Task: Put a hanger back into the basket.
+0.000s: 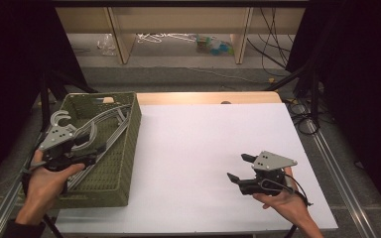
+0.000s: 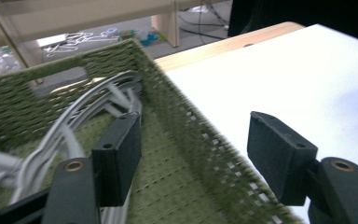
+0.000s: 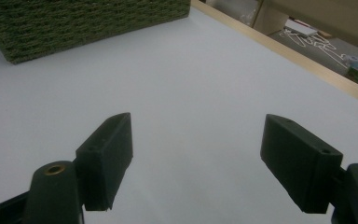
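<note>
We log a white worktop (image 1: 203, 163) with a wooden far edge, dark drapes at both sides, and pale shelving on the floor beyond. A green woven basket (image 1: 124, 148) at its left edge holds grey hangers (image 1: 106, 124). Left gripper (image 1: 87, 148) over the basket and right gripper (image 1: 238, 168) above bare worktop both have fingers released, nothing between them.

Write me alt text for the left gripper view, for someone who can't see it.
The left claw stands open astride the side wall of a green woven basket, one jaw inside, the other over the white table. Pale grey hangers lie piled in the basket, beside the inner jaw.
</note>
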Motion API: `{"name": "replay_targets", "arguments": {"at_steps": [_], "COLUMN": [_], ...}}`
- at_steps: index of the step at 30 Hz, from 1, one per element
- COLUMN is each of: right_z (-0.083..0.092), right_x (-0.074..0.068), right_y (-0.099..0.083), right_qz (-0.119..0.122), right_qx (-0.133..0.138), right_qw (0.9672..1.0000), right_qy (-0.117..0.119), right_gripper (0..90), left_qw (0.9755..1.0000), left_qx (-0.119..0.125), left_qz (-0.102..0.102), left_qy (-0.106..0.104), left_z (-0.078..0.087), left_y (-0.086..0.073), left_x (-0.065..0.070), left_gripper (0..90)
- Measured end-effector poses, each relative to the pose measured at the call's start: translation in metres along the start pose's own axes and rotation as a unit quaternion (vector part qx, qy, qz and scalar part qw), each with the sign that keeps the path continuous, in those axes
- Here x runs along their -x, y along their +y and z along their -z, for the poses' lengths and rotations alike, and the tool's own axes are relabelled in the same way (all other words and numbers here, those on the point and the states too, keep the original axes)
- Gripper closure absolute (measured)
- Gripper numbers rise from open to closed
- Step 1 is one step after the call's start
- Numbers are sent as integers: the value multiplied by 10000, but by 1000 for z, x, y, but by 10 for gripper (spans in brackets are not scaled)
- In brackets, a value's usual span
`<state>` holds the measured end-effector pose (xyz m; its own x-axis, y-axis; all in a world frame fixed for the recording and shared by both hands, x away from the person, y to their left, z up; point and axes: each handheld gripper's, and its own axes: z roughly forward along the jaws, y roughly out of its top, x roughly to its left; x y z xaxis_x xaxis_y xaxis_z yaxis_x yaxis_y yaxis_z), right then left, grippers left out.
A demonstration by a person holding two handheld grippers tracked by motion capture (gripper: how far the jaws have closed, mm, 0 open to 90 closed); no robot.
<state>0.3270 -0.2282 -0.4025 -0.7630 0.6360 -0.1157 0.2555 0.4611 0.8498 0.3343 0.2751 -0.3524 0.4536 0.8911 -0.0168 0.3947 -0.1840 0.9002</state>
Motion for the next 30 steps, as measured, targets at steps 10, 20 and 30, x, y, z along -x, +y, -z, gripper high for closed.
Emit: {"name": "replay_targets", "arguments": {"at_steps": [10,20,30], "right_z": [-1,-2,-4], "right_x": [-1,0,-3], "right_y": [0,-1,-3], "right_qz": [-33,-19,-56], "right_qx": [-36,44,87], "right_qw": [10000,10000,9998], "right_qy": [40,58,185], "right_gripper": [256,238,217], "left_qw": [9992,9975,9949], "left_qx": [105,210,349], "left_qz": [-41,-102,-107], "left_qy": [-380,-672,-938], "left_z": [-10,-18,-20], "left_y": [-4,-8,-15], "left_x": [27,49,75], "left_gripper": [314,268,215]}}
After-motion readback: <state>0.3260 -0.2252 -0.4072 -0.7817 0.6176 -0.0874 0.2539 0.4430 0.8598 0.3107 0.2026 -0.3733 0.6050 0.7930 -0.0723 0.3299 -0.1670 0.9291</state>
